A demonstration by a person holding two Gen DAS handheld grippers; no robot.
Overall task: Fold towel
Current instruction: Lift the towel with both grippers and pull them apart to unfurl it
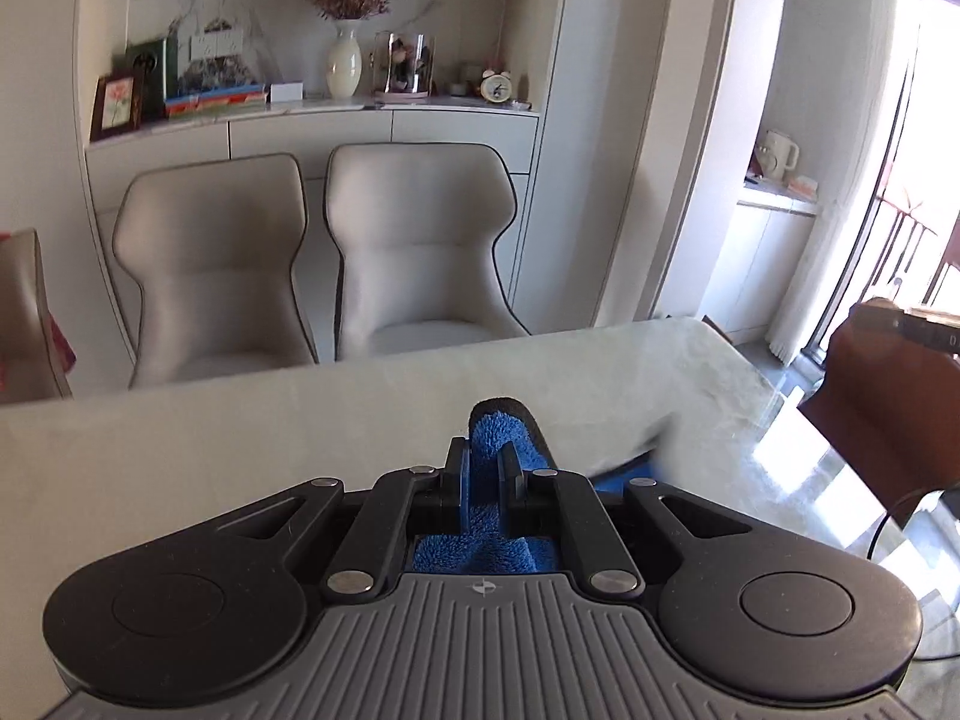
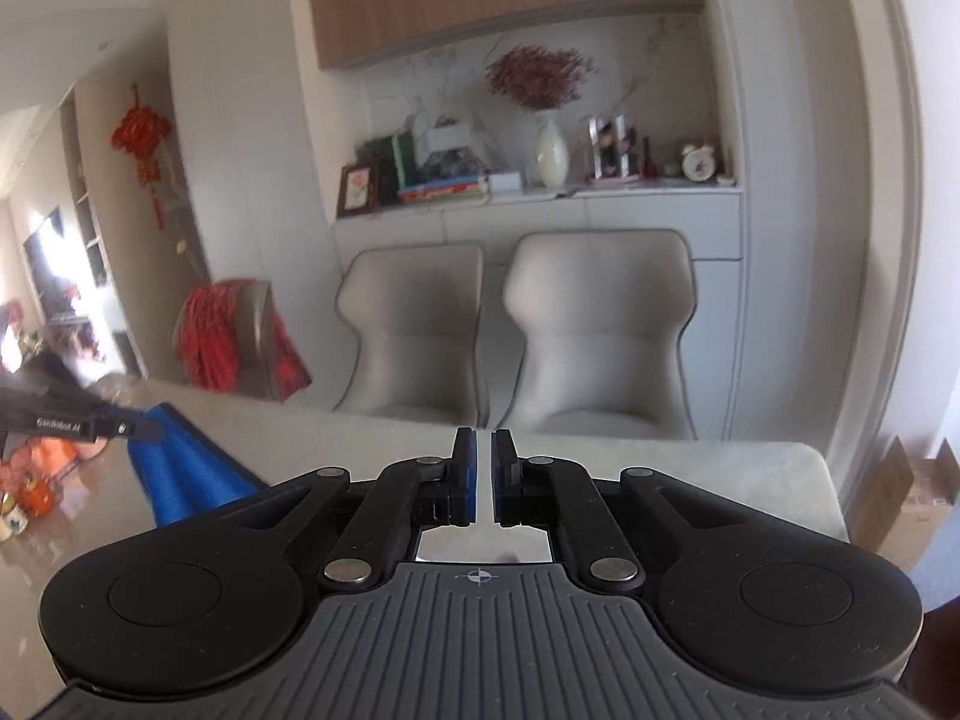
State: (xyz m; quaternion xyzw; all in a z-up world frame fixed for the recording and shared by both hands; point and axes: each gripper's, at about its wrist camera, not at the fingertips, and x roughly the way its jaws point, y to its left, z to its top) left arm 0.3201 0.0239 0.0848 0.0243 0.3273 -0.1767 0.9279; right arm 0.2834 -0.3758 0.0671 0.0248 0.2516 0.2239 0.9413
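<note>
The towel (image 1: 486, 438) is blue terry cloth with a dark edge. My left gripper (image 1: 485, 465) is shut on a bunched fold of it, which sticks up between the fingers above the pale marble table (image 1: 240, 456). In the right wrist view the towel (image 2: 180, 468) hangs in a blue sheet at the left, held by the left gripper's black fingers (image 2: 129, 429) above the table. My right gripper (image 2: 485, 462) is nearly shut with a thin gap between its pads. It holds nothing and sits to the right of the towel.
Two beige chairs (image 1: 312, 264) stand behind the table's far edge, with a sideboard of vases and books behind them. A brown chair (image 1: 888, 408) and a black cable (image 1: 900, 516) are at the right end. A chair with red cloth (image 2: 234, 336) stands at the left.
</note>
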